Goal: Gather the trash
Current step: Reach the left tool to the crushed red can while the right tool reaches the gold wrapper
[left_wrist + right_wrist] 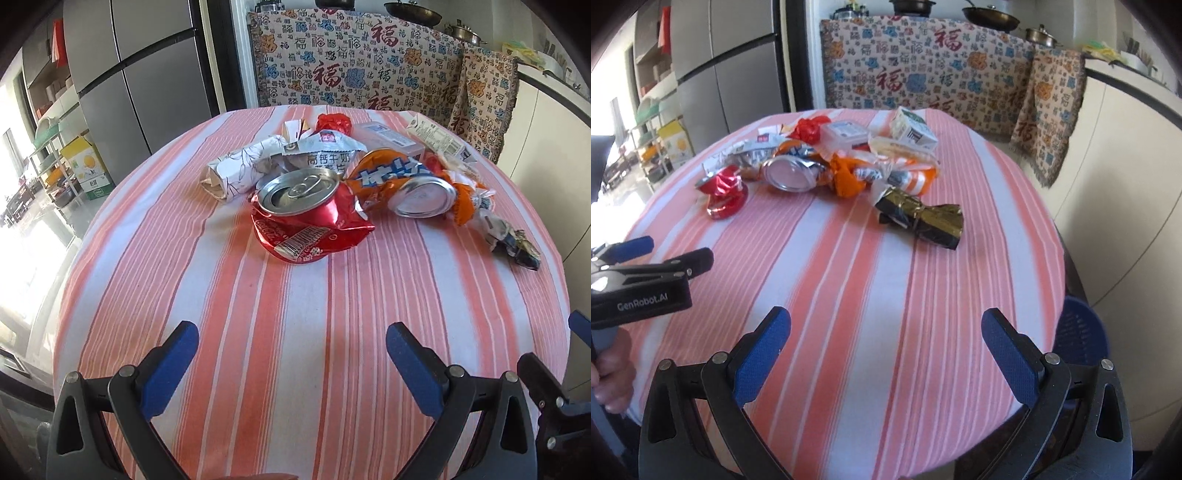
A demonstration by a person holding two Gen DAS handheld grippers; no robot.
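From the left wrist camera, the left hand-held gripper hovers over the near part of the worktop, its blue pads spread wide with nothing between them. The worktop wears a pink and white striped cloth. Ahead, towards the far side, lies the trash in a loose heap: a crushed red cola can nearest, its top facing the camera, with a crumpled white paper roll just to its left and a silver milk wrapper behind it. To the right, a crushed orange can lies on its side, its base outward. A dark crumpled wrapper sits at the heap's right end.

From the right wrist camera, the right hand-held gripper is likewise released, pads wide apart above the near cloth. The dark foil wrapper lies closest to it, apart from the main heap. Behind are an orange and white wrapper, a small carton and what may be a clear plastic box, though blur makes this uncertain. A blue basket shows beside the worktop's right edge.
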